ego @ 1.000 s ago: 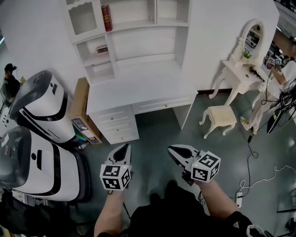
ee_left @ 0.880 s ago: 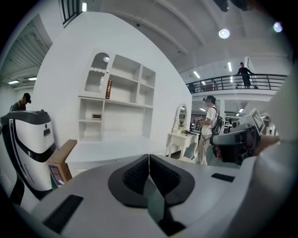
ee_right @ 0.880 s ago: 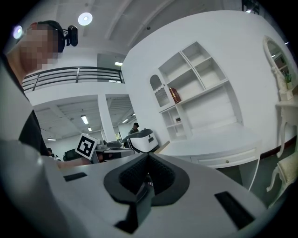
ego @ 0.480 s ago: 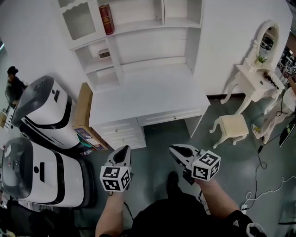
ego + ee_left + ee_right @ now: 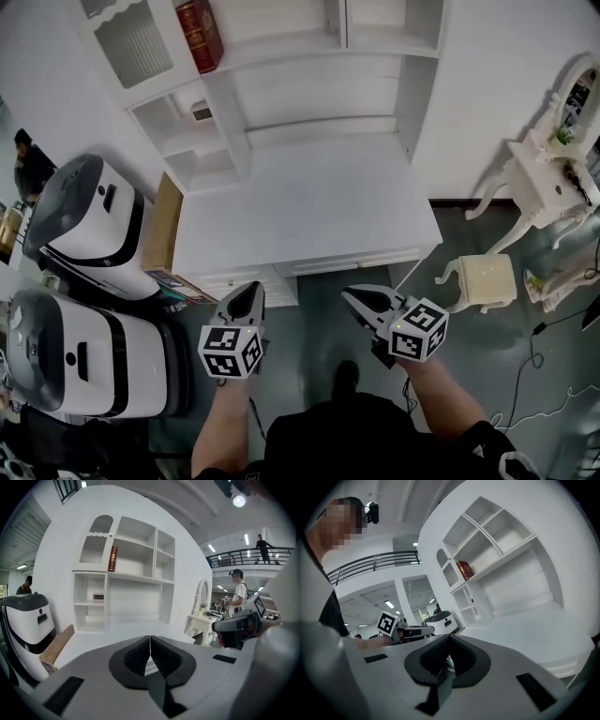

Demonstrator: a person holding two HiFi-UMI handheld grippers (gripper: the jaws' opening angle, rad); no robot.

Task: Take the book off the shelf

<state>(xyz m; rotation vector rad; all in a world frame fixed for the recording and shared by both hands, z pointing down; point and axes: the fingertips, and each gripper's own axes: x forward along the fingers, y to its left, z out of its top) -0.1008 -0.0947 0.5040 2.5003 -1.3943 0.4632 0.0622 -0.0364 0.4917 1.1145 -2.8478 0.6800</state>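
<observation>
A dark red book point(image 5: 201, 35) stands upright, leaning slightly, on an upper shelf of the white desk hutch point(image 5: 281, 56); it also shows in the left gripper view as the red book point(image 5: 112, 558) and in the right gripper view as the red book point(image 5: 465, 570). My left gripper point(image 5: 249, 292) hangs in front of the desk's near edge, jaws shut and empty. My right gripper point(image 5: 356, 300) is beside it, also shut with nothing between its jaws. Both are well below and short of the book.
The white desk top point(image 5: 300, 206) with drawers lies between the grippers and the shelves. Two white and black machines point(image 5: 84, 281) and a cardboard box point(image 5: 161, 225) stand left. A white vanity point(image 5: 553, 178) and stool point(image 5: 487, 279) stand right. A person point(image 5: 240, 595) stands behind.
The view has moved closer to the desk and shelves; the book and hutch sit higher and larger in the head view. Both grippers stay shut in the same relative place.
</observation>
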